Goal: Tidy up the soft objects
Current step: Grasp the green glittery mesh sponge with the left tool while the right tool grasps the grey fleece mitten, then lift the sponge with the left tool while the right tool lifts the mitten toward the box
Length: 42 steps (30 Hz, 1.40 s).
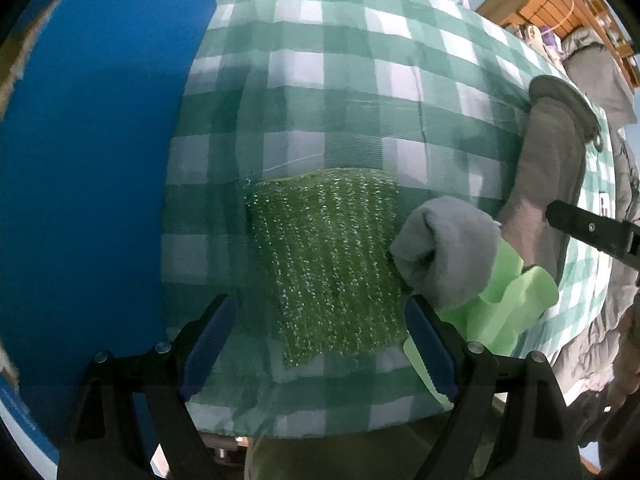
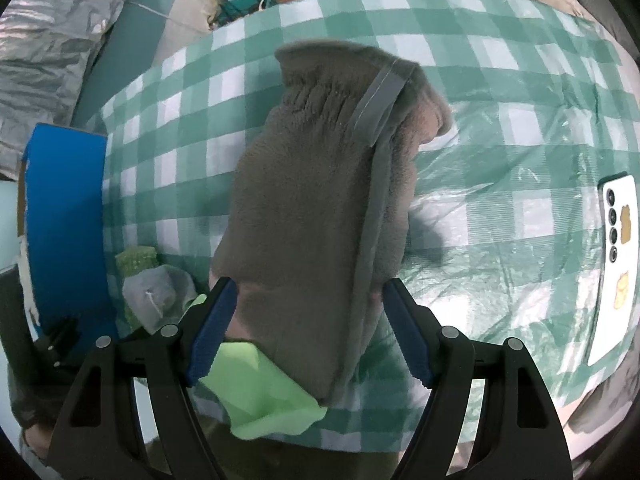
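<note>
Tablecloth [image 1: 352,80] in green and white checks covers the whole work surface, with a blue box [image 1: 100,160] standing against its edge on the left gripper's side. A long grey fleece cloth [image 2: 304,208] with a grey strap lies along the middle of the right wrist view, its near end reaching in between the right gripper [image 2: 308,332] fingers, whose jaws stand apart on either side of it (whether the pads touch the fleece cannot be told). A green glittery scouring pad [image 1: 324,264] lies flat between the spread jaws of the left gripper [image 1: 320,344], which grips nothing. A small rolled grey cloth [image 1: 444,252] rests against the pad's edge, overlapping a crumpled light green cloth [image 1: 504,312] that lies beside the fleece. A white phone [image 2: 616,264] lies face down near the far right of the cloth
</note>
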Motion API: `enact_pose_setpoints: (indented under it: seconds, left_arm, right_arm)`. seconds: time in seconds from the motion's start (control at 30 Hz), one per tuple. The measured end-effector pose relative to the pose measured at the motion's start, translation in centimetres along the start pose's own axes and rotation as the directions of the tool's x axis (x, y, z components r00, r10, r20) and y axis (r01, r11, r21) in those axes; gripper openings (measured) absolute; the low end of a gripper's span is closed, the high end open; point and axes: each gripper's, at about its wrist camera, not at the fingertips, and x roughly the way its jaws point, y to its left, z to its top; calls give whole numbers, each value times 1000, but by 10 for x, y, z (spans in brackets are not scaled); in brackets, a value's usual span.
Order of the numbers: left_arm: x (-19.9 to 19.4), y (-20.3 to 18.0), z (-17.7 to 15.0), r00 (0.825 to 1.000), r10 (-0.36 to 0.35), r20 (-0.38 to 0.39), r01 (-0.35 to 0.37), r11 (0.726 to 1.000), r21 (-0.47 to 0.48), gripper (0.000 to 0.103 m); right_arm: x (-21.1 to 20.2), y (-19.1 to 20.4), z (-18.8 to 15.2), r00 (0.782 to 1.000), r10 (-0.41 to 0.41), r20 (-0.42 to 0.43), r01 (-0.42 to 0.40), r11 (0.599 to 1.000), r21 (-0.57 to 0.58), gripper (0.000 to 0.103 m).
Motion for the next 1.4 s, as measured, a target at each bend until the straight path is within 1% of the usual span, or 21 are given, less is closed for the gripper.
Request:
enact_pose_setpoints:
  seconds: [0.07,0.17,0.23,0.4,0.47,0.6,0.67,0.7,0.73,0.77,0.8,0.87,0.9,0.97,1.03,1.17,1.2,1.23,1.27,1.33,1.4]
  left_arm:
    - [5,5,2,1000,-24,-6,24,999,-28,88]
    - [11,19,7,999,-51,-9,50,997,-55,88]
    - [13,21,8,998,-57,1,57,997,-59,92]
    - [15,20,15,999,-33,12,33,999,-27,92]
    - [15,15,18,1000,-23,19,24,1000,-17,88]
    - [10,9,24,998,6,57,-7,1000,14,69]
    - [8,10,27,997,14,75,-15,1000,13,62]
    - [7,10,28,997,11,82,-12,1000,10,55]
    - [6,12,29,996,2,89,-2,1000,9,45]
    - [5,12,29,996,-9,91,8,1000,12,40]
    - [5,13,30,996,-28,87,26,999,19,30]
    - [4,11,32,996,-37,87,34,999,30,27]
    - [0,17,34,995,-33,93,30,999,36,25]
    - [-3,17,34,994,-28,105,23,999,47,24]
    - [-9,4,27,993,-24,114,18,998,54,22]
    - [-21,0,25,989,-7,145,-4,997,72,22]
    - [-19,-16,23,989,-4,151,-7,997,74,22]
    - [-23,-16,23,987,-1,160,-11,997,75,22]
    - [-27,-16,24,986,0,169,-13,997,77,22]
    - [-35,-23,11,983,1,184,-14,997,74,22]
    - [-44,-22,9,980,1,198,-15,997,72,22]
  right_arm:
    - [3,1,1,1000,0,2,0,1000,3,76]
    - [7,4,3,1000,-21,1,21,1000,-8,76]
    - [10,9,4,999,-43,3,43,999,-25,76]
    - [13,17,8,996,-84,15,85,995,-55,77]
    - [14,22,9,994,-107,24,108,992,-68,77]
    - [16,35,6,984,-169,58,175,976,-130,74]
    - [17,42,5,978,-194,71,203,966,-162,65]
    - [17,46,4,976,-202,80,214,960,-182,62]
    - [16,48,3,975,-206,87,220,955,-198,54]
    - [15,50,2,974,-207,94,223,952,-211,46]
    - [13,51,2,973,-204,105,222,950,-221,42]
    - [8,51,1,974,-191,122,215,950,-229,27]
    - [4,51,1,974,-182,138,210,950,-232,23]
    - [-6,50,2,971,-168,171,205,951,-231,11]
    - [-16,47,0,966,-155,205,201,952,-229,10]
    - [-23,53,-3,959,-147,244,207,947,-246,9]
    - [-26,52,-5,957,-144,253,209,945,-251,9]
    - [-28,53,-7,955,-143,261,210,944,-254,9]
    - [-32,52,-9,951,-144,275,216,943,-254,9]
    - [-36,49,-10,942,-148,301,228,941,-250,9]
    - [-45,46,-13,930,-152,335,241,939,-244,9]
